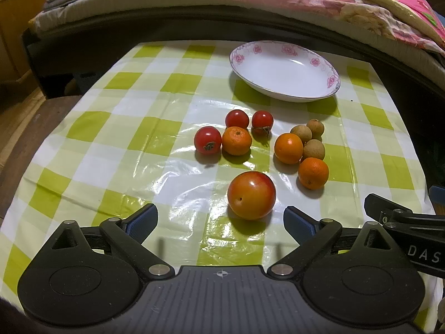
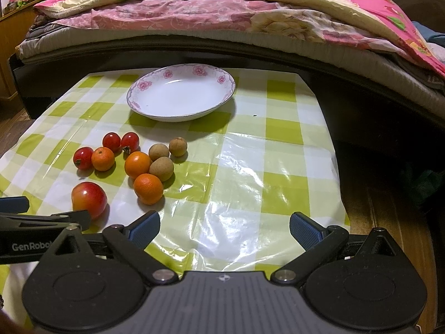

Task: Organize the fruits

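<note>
Behind the checked table [image 1: 116,128] runs a quilted bed [image 2: 222,14]; both my claws [image 1: 219,222] [image 2: 224,231] gape empty, fruit [image 1: 251,194] crowding before the plate [image 1: 283,71].

The glossy green-and-white checked plastic tablecloth [image 2: 250,183] lies bare across the right half of the right wrist frame. At left centre, a packed cluster of small red, orange and brown round fruits [image 2: 133,161] blocks passage. The white floral-rimmed ceramic plate [image 2: 222,94] occupies upper centre.
</note>
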